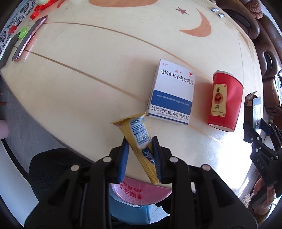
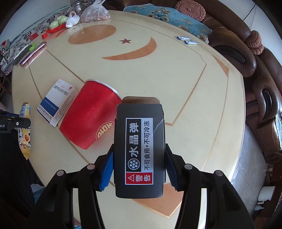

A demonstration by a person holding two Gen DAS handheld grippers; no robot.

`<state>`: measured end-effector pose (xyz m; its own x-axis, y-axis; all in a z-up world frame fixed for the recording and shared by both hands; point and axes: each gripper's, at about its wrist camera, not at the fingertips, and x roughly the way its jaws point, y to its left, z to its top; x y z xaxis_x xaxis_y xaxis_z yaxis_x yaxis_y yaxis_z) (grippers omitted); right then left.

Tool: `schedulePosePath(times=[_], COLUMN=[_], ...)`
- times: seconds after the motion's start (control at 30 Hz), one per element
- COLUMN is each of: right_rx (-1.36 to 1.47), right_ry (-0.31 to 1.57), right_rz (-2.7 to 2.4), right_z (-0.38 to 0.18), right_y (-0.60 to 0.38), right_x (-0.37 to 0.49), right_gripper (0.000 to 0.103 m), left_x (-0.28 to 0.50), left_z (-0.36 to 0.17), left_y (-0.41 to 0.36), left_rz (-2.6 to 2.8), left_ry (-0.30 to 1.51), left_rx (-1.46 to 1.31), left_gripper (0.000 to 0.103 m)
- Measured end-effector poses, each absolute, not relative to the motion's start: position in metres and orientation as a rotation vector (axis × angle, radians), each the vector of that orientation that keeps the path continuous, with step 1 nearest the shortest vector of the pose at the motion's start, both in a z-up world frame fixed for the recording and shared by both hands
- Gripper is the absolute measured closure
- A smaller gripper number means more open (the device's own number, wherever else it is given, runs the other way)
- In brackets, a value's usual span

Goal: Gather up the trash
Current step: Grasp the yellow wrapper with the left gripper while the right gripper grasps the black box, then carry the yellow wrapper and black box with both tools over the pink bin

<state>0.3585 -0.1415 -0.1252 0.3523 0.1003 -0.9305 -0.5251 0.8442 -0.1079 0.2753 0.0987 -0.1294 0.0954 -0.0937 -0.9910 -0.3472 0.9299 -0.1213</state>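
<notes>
A yellow candy wrapper [image 1: 135,130] with a barcode hangs just above the cream table [image 1: 88,79], and my left gripper [image 1: 140,141] is shut on it, blue pads pressing both sides. My right gripper [image 2: 139,149] is shut on a black box [image 2: 139,141] with a white and red warning label, held over the table. A red paper cup [image 2: 91,114] lies on its side left of that box. Next to the cup lies a white and blue medicine box [image 2: 58,100]. Both also show in the left wrist view: the cup [image 1: 224,102] and the medicine box [image 1: 171,93].
Under the left gripper, off the table's near edge, sits a pink-lined blue bin [image 1: 141,193]. A pink phone [image 1: 28,38], red and green bits and plastic bags [image 2: 95,14] crowd the far left. Two small blue packets [image 2: 186,39] lie at the far right. A brown sofa [image 2: 255,88] borders the table.
</notes>
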Motion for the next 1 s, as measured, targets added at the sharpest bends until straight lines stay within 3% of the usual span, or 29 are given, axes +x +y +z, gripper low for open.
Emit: schedulePosePath(times=[0.5, 1.0], right_rx=[-0.384, -0.387], right_ry=[1.127, 1.027], right_rz=[0.374, 0.352], right_z=[-0.096, -0.027], right_y=[-0.152, -0.140], right_x=[0.327, 0.228], right_gripper=[0.052, 0.052], left_x=[0.249, 0.191], left_z=[-0.087, -0.055], left_y=[0.079, 0.065], left_rz=[0.095, -0.035], left_ry=[1.364, 1.285], left_rx=[-0.236, -0.119], left_gripper=[0.076, 0.076])
